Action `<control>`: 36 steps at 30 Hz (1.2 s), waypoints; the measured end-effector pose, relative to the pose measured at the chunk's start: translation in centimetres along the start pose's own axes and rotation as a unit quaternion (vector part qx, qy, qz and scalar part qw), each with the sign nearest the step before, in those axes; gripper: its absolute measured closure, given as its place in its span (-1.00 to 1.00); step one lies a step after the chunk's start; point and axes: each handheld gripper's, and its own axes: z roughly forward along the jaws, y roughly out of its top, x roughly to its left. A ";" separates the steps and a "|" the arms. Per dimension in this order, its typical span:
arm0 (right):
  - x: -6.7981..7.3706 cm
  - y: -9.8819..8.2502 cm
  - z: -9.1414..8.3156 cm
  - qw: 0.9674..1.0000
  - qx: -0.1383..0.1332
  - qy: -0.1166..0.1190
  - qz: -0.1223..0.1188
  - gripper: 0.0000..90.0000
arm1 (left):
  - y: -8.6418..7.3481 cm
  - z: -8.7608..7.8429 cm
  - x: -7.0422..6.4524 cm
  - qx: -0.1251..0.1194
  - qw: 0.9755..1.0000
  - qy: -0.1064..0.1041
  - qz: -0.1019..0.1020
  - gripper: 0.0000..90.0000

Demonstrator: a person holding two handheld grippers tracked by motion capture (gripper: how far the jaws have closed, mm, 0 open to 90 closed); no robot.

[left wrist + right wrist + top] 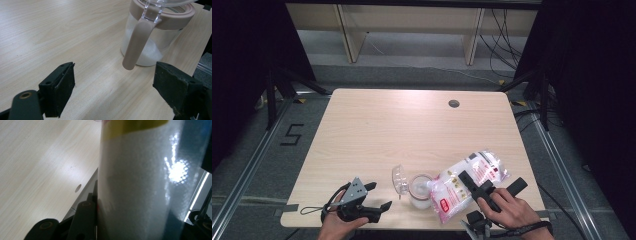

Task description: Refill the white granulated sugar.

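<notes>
While your right gripper (475, 186) clamped the bag (464, 187) over the jar (420, 191), your left gripper (374, 200) stood open, empty.

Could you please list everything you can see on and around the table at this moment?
Bag: one, clear plastic with red and white print, full of white grains, tilted over the jar near the table's front edge, clamped by the right gripper.
Jar: one, clear with a beige rim and handle, white grains in its bottom, near the front edge.
Lid: one, clear, flipped open on the jar's left side.
Table: one, light wood, with a small round hole near its far edge.
Shelf frame: one, pale wood, on the floor beyond the table.
Left gripper: one, black, jaws open, resting left of the jar.
Right gripper: one, black, shut on the bag.
Hands: two, at the front edge.
</notes>
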 end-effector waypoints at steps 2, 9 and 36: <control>0.0 0.0 0.0 1.000 0.000 0.001 0.003 0.57 | 0.0 0.0 0.1 -0.001 1.000 0.000 0.004 -0.62; 0.0 0.1 0.1 1.000 0.003 0.010 -0.008 0.58 | 0.0 0.0 0.0 -0.002 1.000 -0.002 0.003 -0.62; 0.1 0.2 0.2 1.000 -0.002 0.014 -0.009 0.60 | 0.0 0.1 0.0 -0.002 1.000 0.000 -0.001 -0.62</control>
